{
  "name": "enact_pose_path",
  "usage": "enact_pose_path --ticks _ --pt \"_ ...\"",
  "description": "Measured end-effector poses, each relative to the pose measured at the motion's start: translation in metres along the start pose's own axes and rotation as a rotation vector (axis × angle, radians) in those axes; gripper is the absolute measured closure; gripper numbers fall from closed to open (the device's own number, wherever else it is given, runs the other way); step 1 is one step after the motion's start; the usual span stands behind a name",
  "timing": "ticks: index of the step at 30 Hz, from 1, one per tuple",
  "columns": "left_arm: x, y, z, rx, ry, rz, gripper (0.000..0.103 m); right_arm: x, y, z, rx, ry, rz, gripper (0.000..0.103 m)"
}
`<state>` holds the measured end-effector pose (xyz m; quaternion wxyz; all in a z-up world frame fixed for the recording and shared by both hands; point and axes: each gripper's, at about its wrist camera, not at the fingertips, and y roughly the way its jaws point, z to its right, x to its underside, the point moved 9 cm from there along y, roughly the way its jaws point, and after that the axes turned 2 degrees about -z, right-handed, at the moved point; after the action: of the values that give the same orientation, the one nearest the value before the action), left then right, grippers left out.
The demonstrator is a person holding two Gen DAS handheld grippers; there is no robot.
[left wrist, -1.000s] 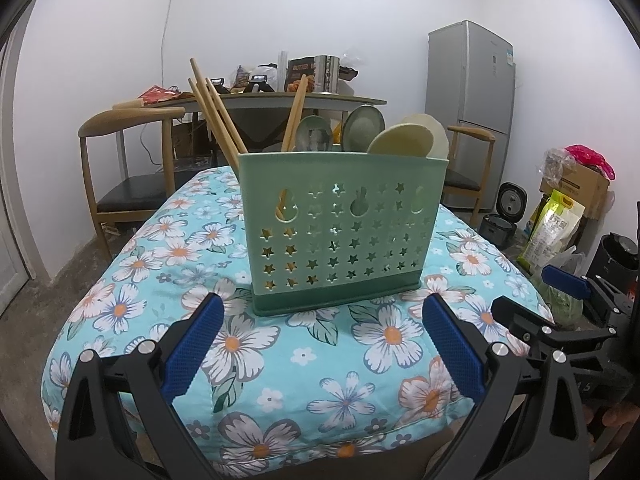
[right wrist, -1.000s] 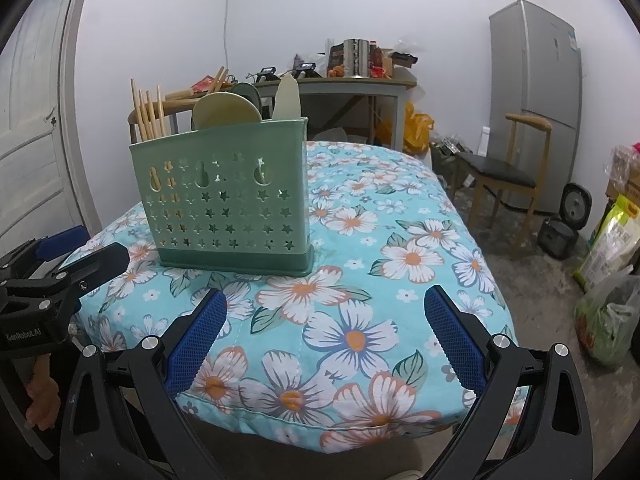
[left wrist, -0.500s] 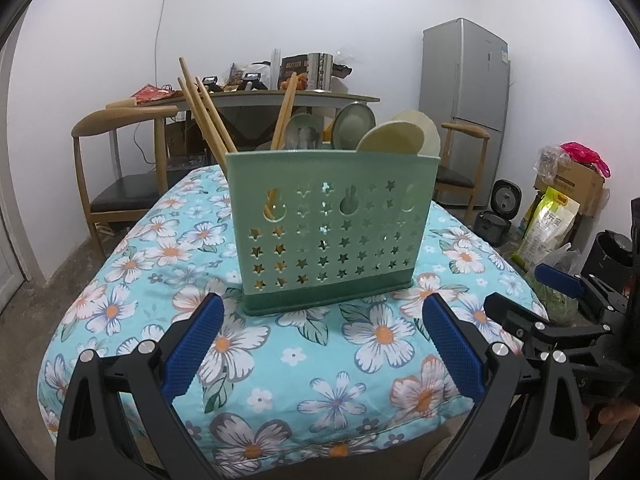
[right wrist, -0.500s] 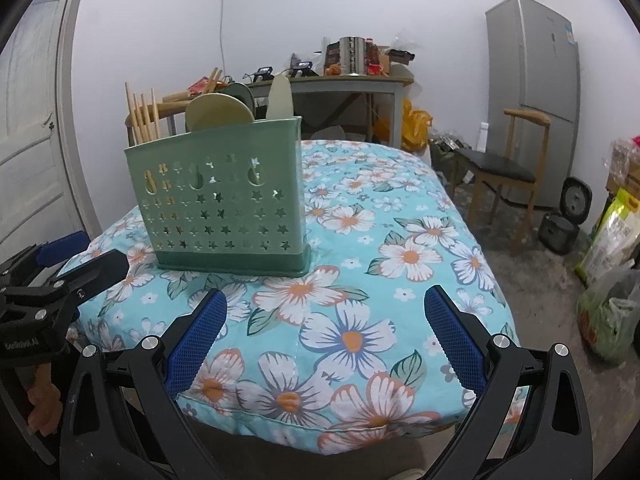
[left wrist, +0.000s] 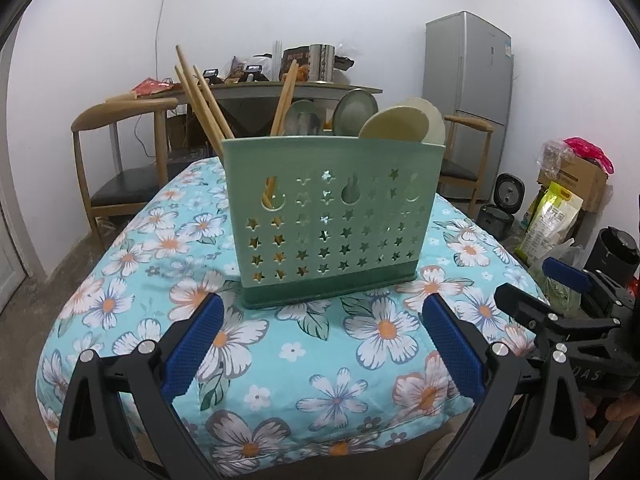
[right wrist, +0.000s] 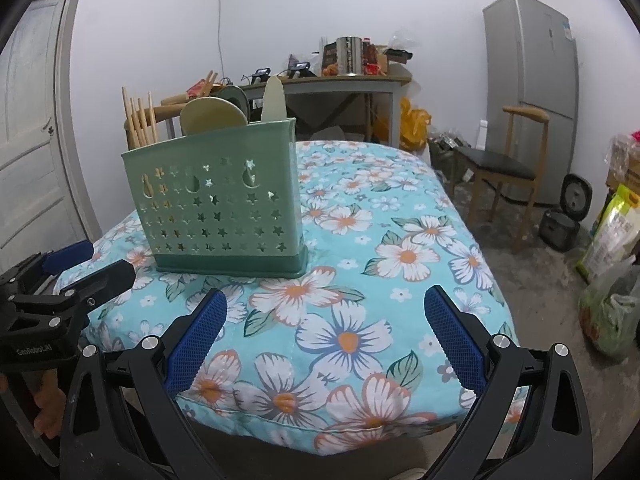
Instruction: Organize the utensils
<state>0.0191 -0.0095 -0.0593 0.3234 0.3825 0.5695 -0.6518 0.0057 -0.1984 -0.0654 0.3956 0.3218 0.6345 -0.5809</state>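
1. Since a second ago, you've brought both grippers a little closer to the green utensil caddy [left wrist: 334, 224], which now looks larger in both views.
2. Your left gripper [left wrist: 320, 346] is level, low at the table's near edge, fingers spread wide and empty.
3. Your right gripper [right wrist: 326, 338] sits likewise, spread and empty.
4. The caddy stands upright on the floral tablecloth [left wrist: 360, 360], holding chopsticks [left wrist: 202, 98] at left, spoons [left wrist: 402, 122] at right.

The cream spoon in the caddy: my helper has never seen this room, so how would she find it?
On the floral tablecloth stands a green star-punched utensil caddy. Chopsticks lean from its left end; the cream spoon rises at its right end. It is the palest, broadest bowl, beside greyer spoons.
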Motion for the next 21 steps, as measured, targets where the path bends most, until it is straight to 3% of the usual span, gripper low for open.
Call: enact_pose_path --ticks 10,21 --pt "-0.0041 -0.0039 0.0070 0.016 0.017 0.020 0.006 -0.0005 -0.0013 0.0032 -0.004 0.013 0.007 0.008" --pt "-0.0065 0.0007 -0.0009 0.035 -0.037 0.000 0.006 0.0011 0.0012 0.0042 -0.005 0.015 -0.003 0.008"
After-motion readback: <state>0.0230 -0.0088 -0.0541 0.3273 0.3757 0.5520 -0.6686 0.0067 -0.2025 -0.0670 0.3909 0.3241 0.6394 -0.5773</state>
